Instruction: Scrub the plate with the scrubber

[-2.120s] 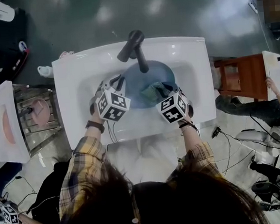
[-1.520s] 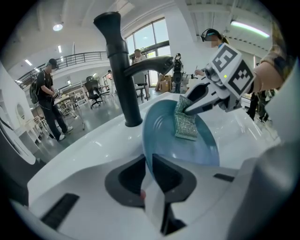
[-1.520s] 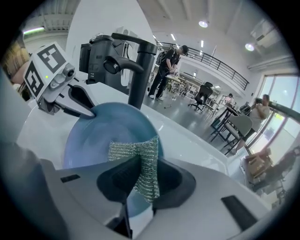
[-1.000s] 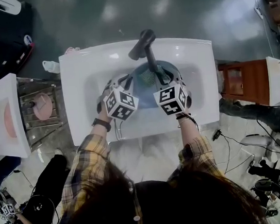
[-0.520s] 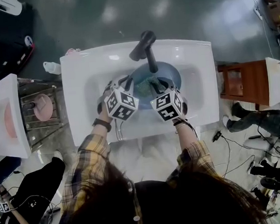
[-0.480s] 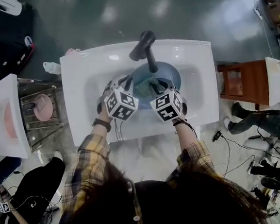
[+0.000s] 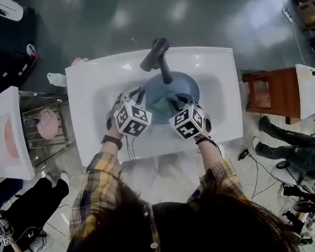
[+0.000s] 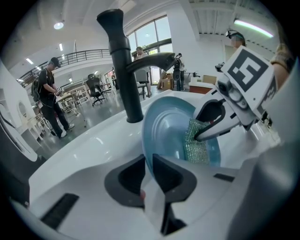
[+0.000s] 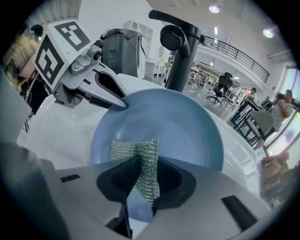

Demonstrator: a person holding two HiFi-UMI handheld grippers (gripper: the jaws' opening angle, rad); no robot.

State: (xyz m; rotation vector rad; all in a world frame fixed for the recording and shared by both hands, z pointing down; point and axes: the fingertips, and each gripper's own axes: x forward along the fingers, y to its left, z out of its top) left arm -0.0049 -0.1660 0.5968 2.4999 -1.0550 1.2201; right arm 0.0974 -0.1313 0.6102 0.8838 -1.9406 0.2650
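A blue plate (image 7: 172, 92) stands tilted in the white sink (image 7: 94, 92) under the black faucet (image 7: 159, 55). My left gripper (image 8: 146, 161) is shut on the plate's (image 8: 166, 126) near rim and holds it up on edge. My right gripper (image 9: 140, 176) is shut on a silver-green mesh scrubber (image 9: 136, 157), which is pressed against the plate's (image 9: 178, 126) inner face. From the left gripper view the scrubber (image 8: 194, 143) lies on the plate's lower right part, under the right gripper's fingers (image 8: 220, 129). In the head view both grippers (image 7: 132, 118) (image 7: 189, 122) sit side by side over the basin.
A metal dish rack (image 7: 43, 130) with a pink dish (image 7: 46, 124) stands left of the sink. A brown wooden stand (image 7: 267, 94) is at the right. People stand around the sink on the floor (image 7: 290, 138).
The right gripper has slid the scrubber across the plate, from its right side toward its middle and lower part. The left gripper has kept its hold on the rim.
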